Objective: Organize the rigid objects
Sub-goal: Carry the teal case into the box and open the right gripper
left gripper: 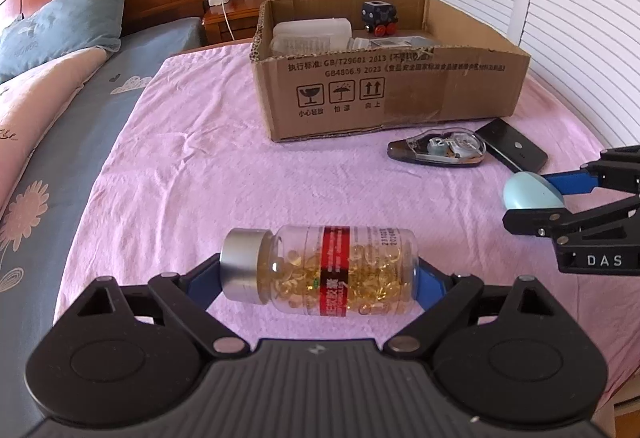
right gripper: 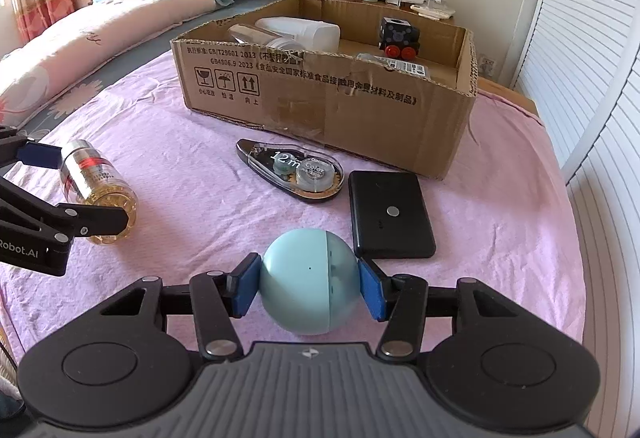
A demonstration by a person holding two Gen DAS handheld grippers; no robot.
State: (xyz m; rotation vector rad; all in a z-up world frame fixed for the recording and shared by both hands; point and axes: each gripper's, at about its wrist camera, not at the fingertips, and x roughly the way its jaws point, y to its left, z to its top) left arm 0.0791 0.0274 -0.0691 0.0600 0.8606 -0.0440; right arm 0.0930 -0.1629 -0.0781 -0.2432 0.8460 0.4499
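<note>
My left gripper [left gripper: 320, 274] is shut on a clear pill bottle [left gripper: 320, 270] with a silver cap and a red label, held lengthwise between its blue pads over the pink sheet. The bottle also shows in the right wrist view [right gripper: 96, 194]. My right gripper [right gripper: 310, 288] is shut on a pale blue egg-shaped object [right gripper: 310, 286], also seen in the left wrist view [left gripper: 532, 194]. An open cardboard box [right gripper: 328, 110] sits further back; it holds white containers [right gripper: 300, 30], a small toy train [right gripper: 400, 36] and a flat packet.
A correction tape dispenser [right gripper: 296, 174] and a black power bank [right gripper: 388, 214] lie on the pink sheet [right gripper: 200, 206] in front of the box. A pillow, a quilt, a wooden headboard and a nightstand with a fan are behind. White louvred doors are on the right.
</note>
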